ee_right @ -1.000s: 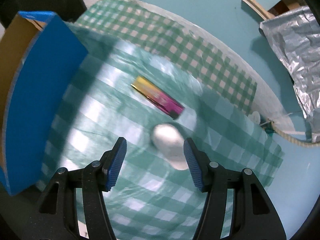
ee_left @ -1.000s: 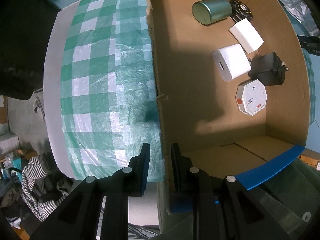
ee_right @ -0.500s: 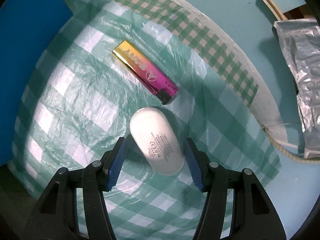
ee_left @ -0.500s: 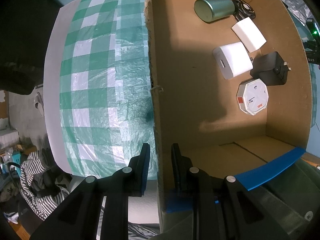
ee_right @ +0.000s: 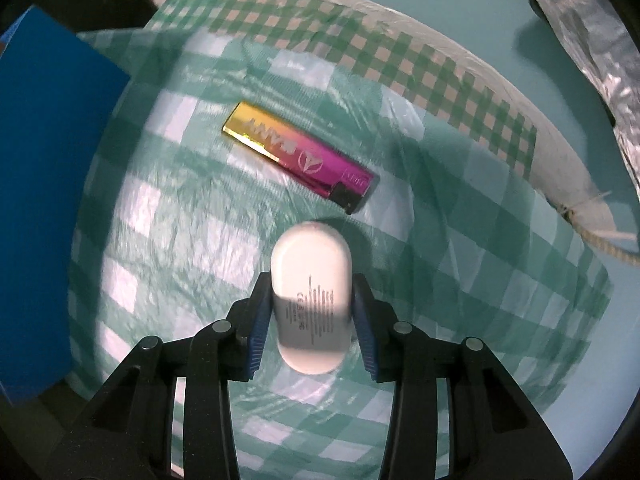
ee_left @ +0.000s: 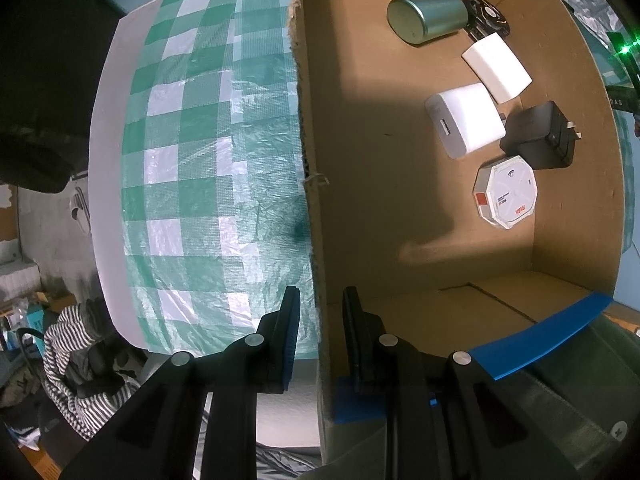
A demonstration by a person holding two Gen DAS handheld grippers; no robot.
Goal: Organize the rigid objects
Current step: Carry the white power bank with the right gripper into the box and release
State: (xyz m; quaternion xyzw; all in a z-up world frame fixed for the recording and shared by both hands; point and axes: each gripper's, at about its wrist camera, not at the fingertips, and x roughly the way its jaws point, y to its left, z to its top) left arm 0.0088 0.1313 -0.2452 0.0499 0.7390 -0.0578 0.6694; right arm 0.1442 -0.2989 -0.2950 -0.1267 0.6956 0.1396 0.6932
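Observation:
My right gripper (ee_right: 310, 322) is shut on a white oval case (ee_right: 311, 300), with printed text on its face, over the green checked cloth (ee_right: 180, 240). A gold-to-pink lighter (ee_right: 300, 158) lies just beyond it. My left gripper (ee_left: 318, 320) is shut on the side wall of the cardboard box (ee_left: 310, 240), one finger on each side of the wall. In the box lie a green tin (ee_left: 426, 16), a black round item (ee_left: 486, 14), a white block (ee_left: 498, 68), a white charger (ee_left: 466, 124), a black charger (ee_left: 540, 136) and a white hexagonal box (ee_left: 508, 194).
The box's blue flap (ee_right: 48, 184) stands at the left in the right wrist view. Crumpled foil (ee_right: 588, 28) and a rope (ee_right: 600, 240) lie off the cloth at the right. The table edge (ee_left: 106, 184) and striped clothing (ee_left: 76, 360) are left of the box.
My right gripper has moved forward over the white oval case and shut on it. The case now sits straight between the fingers. My left gripper has stayed on the box wall.

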